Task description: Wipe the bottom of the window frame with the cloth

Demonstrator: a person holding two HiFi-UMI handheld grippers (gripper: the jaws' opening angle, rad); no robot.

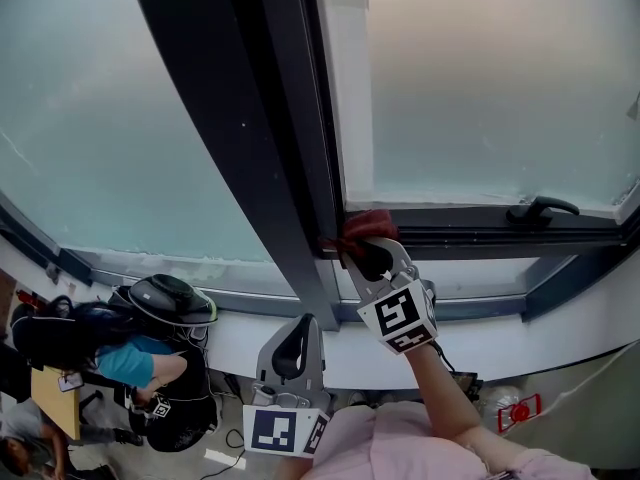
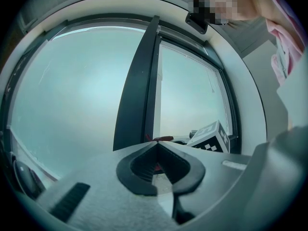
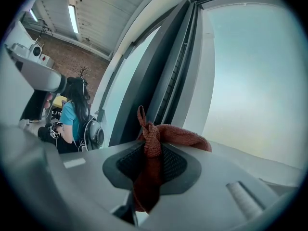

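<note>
The right gripper pressed a red-brown cloth against the bottom rail of the window frame, at the rail's left end where it met the dark upright post. In the right gripper view, its jaws were clamped on the cloth, one bunched end poking up between them and the rest draped to the right over the gripper. A black window handle lay on the rail, well to the right of the cloth. The left gripper hung nearer and lower, in front of the white sill and apart from the frame. In its own view the jaws were closed tip to tip, holding nothing. At near left a person in a blue top sat facing away from the window.
</note>
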